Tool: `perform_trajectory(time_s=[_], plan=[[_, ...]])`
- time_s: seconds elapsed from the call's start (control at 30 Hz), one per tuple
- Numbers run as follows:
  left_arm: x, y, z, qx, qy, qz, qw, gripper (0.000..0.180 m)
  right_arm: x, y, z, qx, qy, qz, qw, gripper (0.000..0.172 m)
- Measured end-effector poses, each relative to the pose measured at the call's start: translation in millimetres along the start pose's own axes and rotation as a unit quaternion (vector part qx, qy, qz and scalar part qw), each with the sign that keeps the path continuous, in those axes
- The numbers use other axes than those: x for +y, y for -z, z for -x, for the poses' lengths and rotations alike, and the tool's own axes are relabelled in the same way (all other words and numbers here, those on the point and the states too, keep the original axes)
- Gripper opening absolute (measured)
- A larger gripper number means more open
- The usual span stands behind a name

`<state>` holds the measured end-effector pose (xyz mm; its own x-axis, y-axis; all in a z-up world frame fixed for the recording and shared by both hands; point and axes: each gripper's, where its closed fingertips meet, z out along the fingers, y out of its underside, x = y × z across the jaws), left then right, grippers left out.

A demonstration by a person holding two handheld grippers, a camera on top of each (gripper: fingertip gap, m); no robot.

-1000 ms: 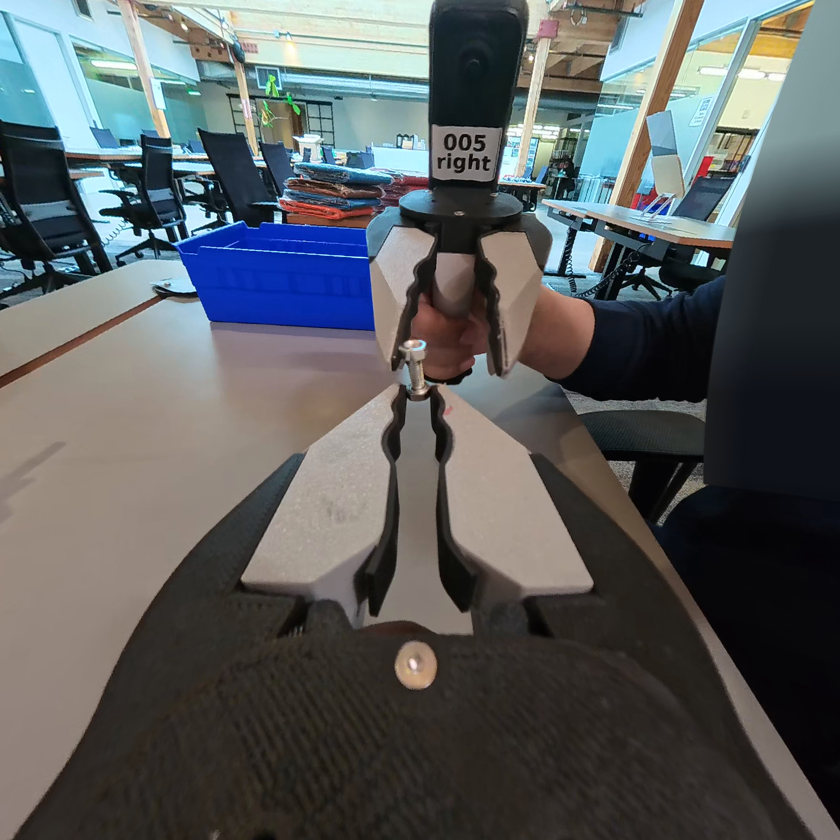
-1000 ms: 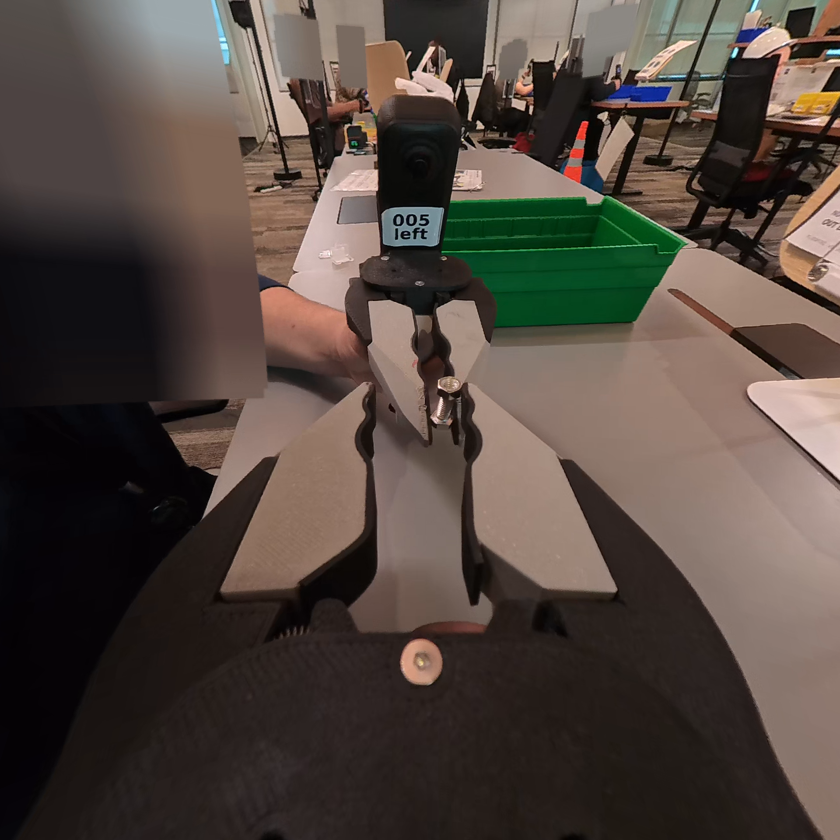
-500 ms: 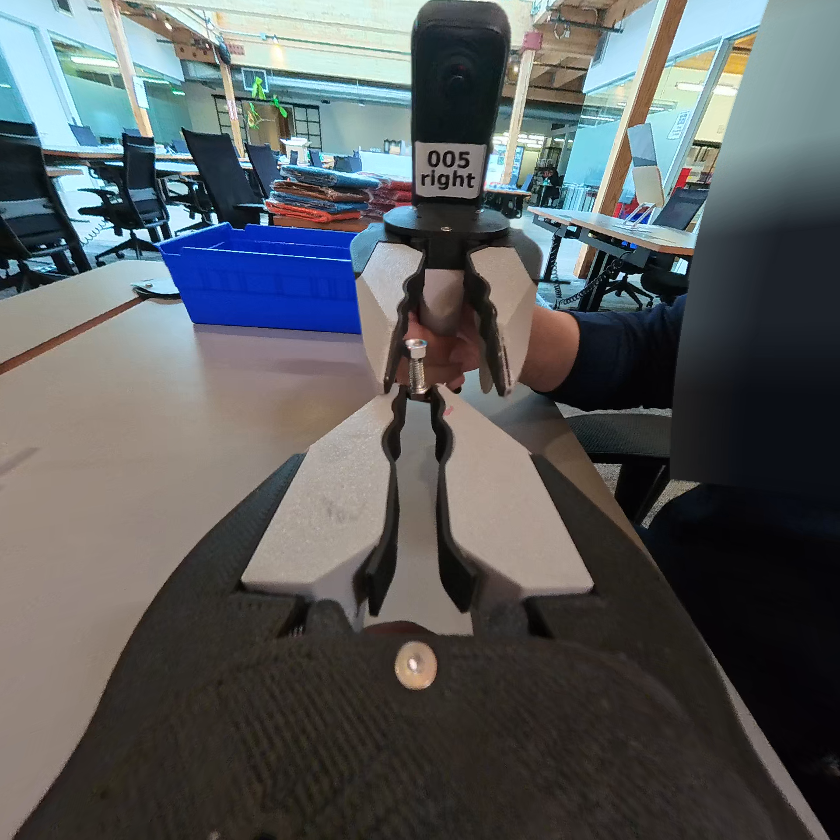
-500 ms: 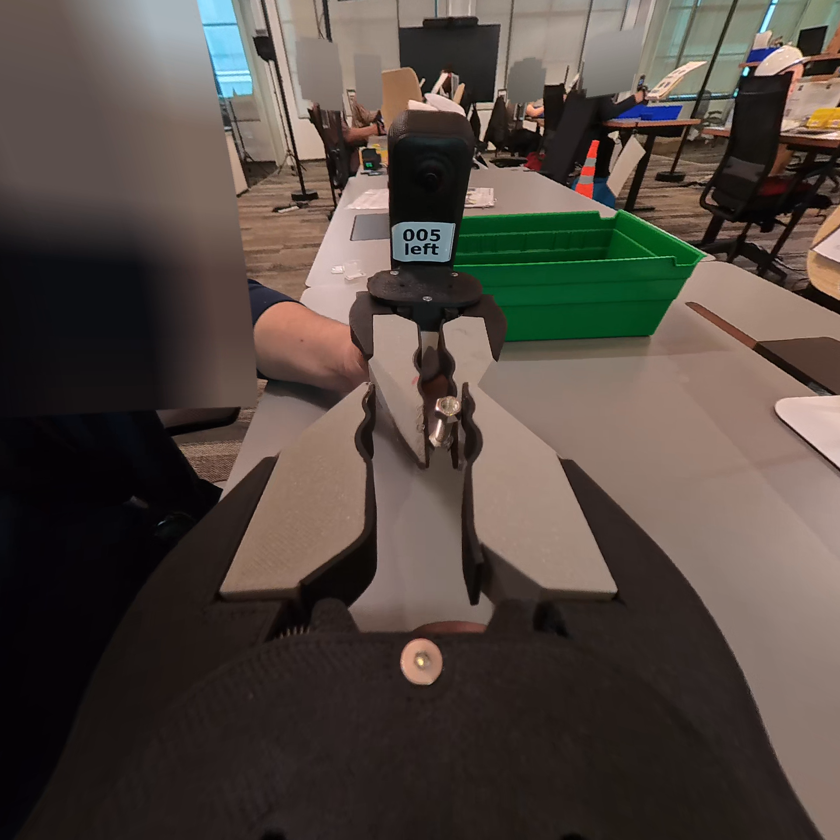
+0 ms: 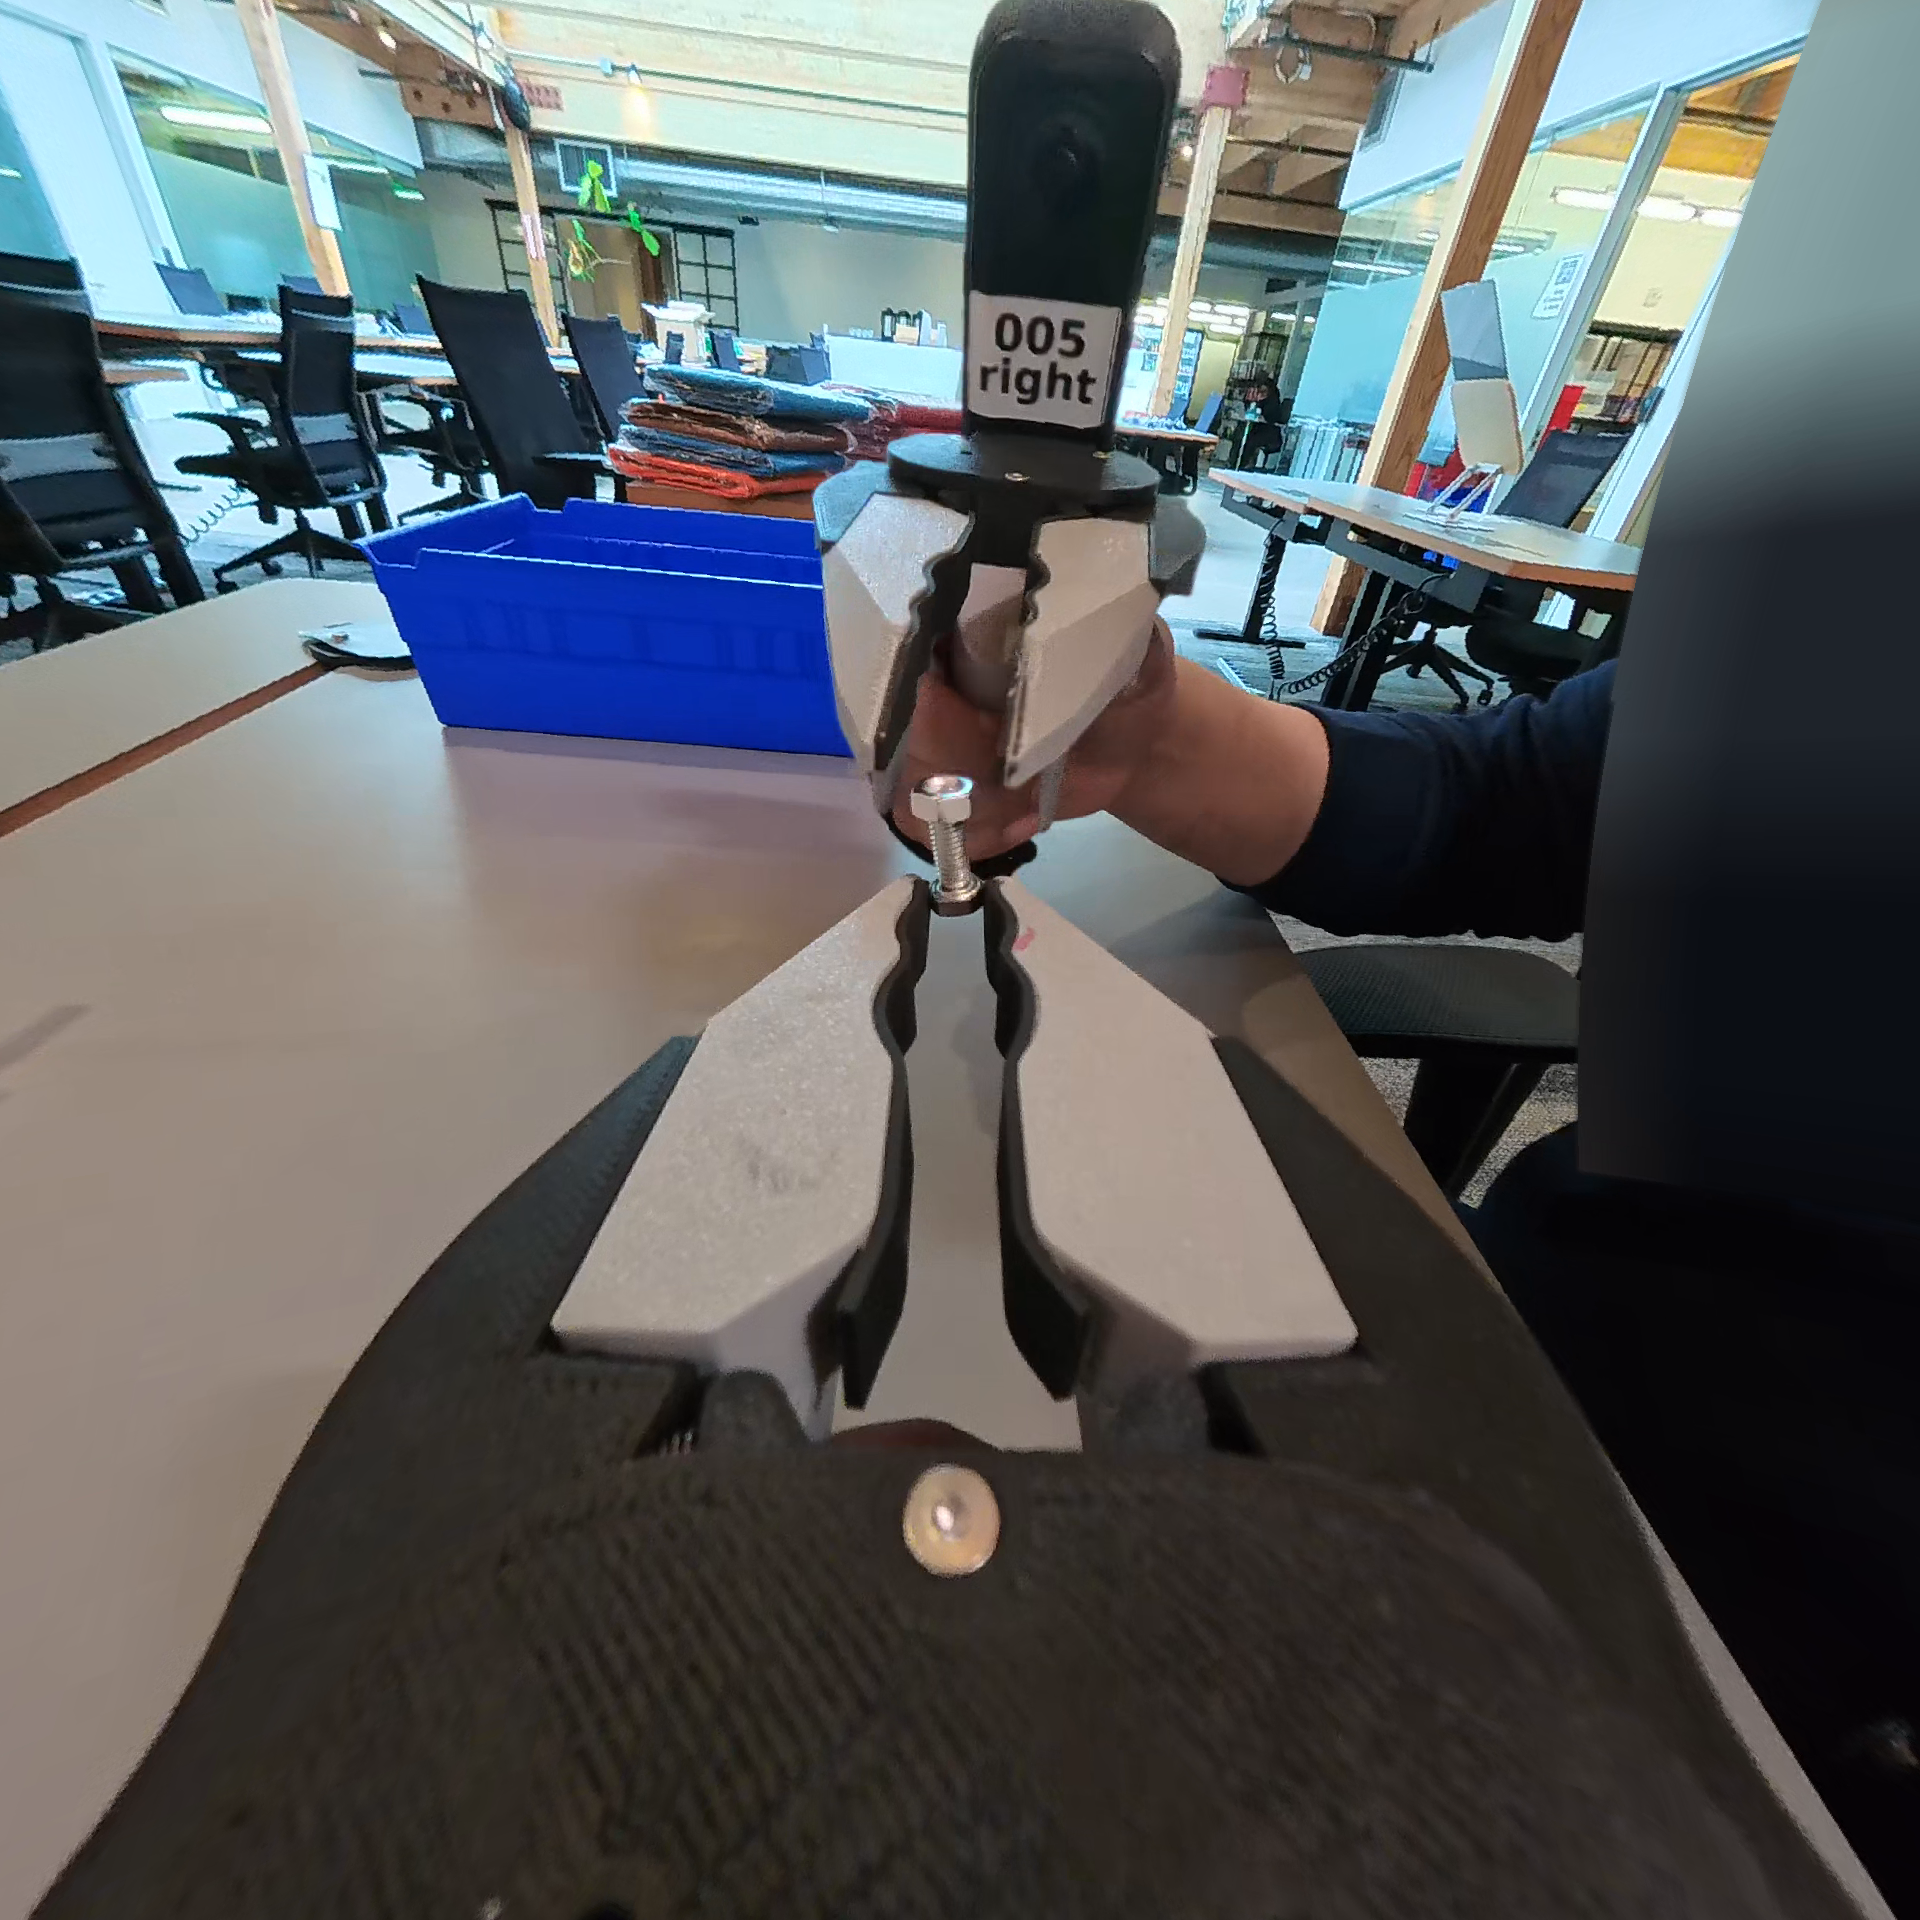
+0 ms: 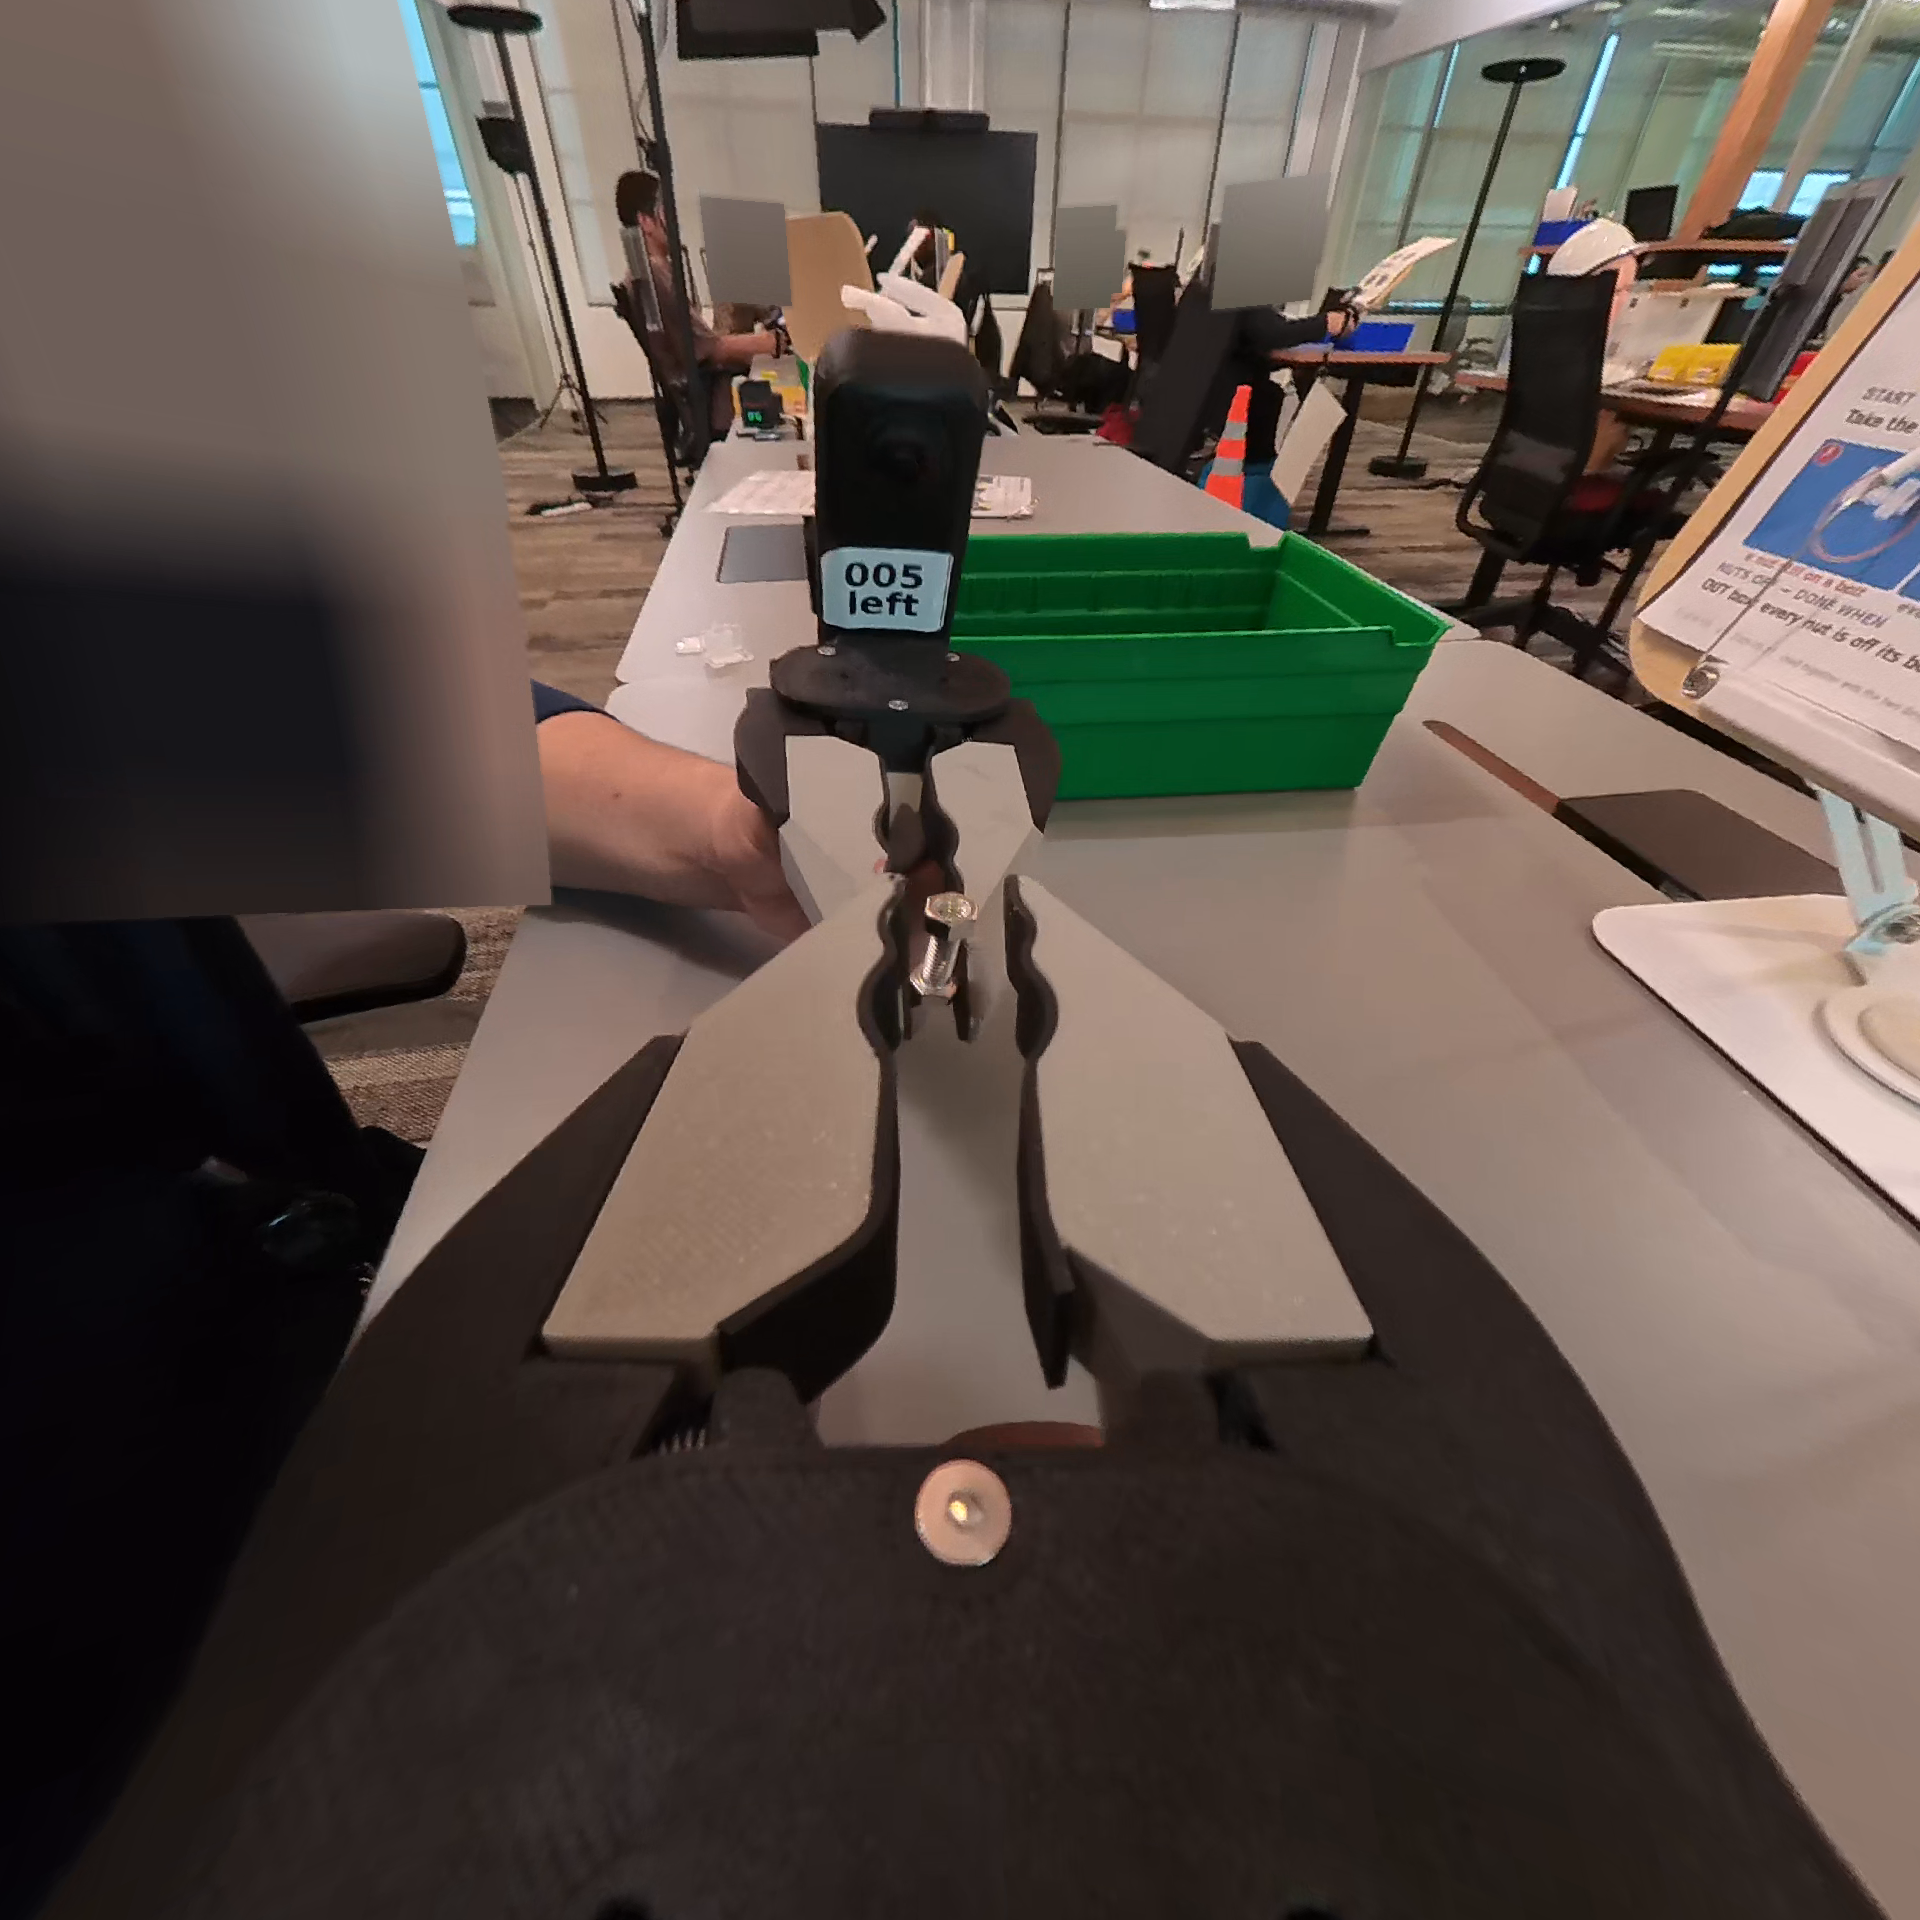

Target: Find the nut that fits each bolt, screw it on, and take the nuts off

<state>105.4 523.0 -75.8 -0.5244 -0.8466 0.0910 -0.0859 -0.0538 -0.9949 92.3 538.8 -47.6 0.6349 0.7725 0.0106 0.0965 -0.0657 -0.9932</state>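
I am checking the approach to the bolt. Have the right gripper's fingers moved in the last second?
Yes. Both fingers closed inward toward the bolt head between them; a small gap still shows on each side.

Each gripper (image 5: 954, 902) has two pale grey wedge-shaped fingers (image 5: 758, 1164) lined with wavy black pads, mounted on a black textured body fixed by a silver screw (image 5: 950, 1523). A black camera housing (image 6: 896, 468) bears a white label. The person wears a dark navy sleeve (image 5: 1455, 810).
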Motion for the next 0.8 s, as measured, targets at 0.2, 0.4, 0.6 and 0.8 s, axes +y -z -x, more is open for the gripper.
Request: perform_trajectory(time_s=[0.2, 0.4, 0.6, 0.8], plan=[[2, -1, 0, -0.003, -0.005, 0.005, 1.000, 0.009, 4, -3, 1, -0.005, -0.001, 0.019, 1.000, 0.015], [8, -4, 2, -0.018, -0.016, 0.029, 0.999, 0.008, 12, -2, -1, 0.008, 0.003, 0.056, 0.998, 0.006], [16, -7, 9, -0.058, -0.023, 0.058, 0.996, 0.008, 20, -2, -8, 0.064, 0.006, 0.100, 0.993, 0.006], [27, -11, 19, -0.130, -0.046, 0.102, 0.985, 0.008, 33, -8, -16, 0.169, -0.026, 0.113, 0.979, 0.006]])
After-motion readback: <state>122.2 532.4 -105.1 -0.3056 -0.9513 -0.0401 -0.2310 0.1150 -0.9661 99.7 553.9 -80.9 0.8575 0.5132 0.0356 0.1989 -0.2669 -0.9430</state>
